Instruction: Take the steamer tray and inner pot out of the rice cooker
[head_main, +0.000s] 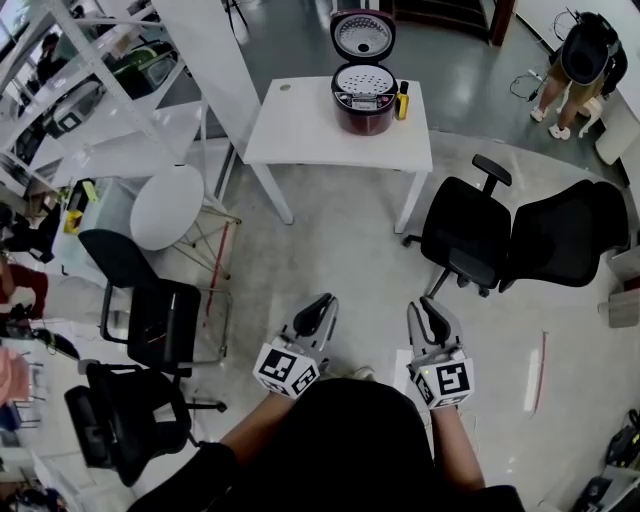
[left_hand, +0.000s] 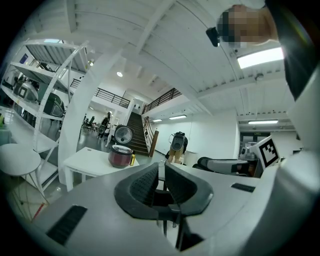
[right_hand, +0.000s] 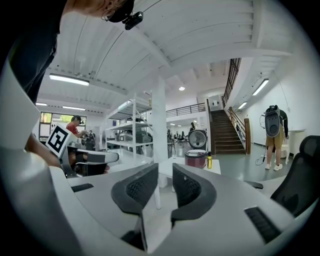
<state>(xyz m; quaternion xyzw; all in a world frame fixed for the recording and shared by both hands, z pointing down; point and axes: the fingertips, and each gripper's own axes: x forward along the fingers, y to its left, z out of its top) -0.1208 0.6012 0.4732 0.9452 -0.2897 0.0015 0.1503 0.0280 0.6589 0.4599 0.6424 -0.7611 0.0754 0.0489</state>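
The dark red rice cooker stands at the far edge of a white table, well ahead of both grippers. Its lid is raised, and a perforated white steamer tray shows in its top; the inner pot is hidden beneath it. The cooker also appears small in the left gripper view and in the right gripper view. My left gripper is shut and empty. My right gripper shows a narrow gap between its jaws and holds nothing.
A yellow bottle stands right of the cooker. Two black office chairs sit right of the table. A round white stool, black chairs and shelving crowd the left. A person stands at far right.
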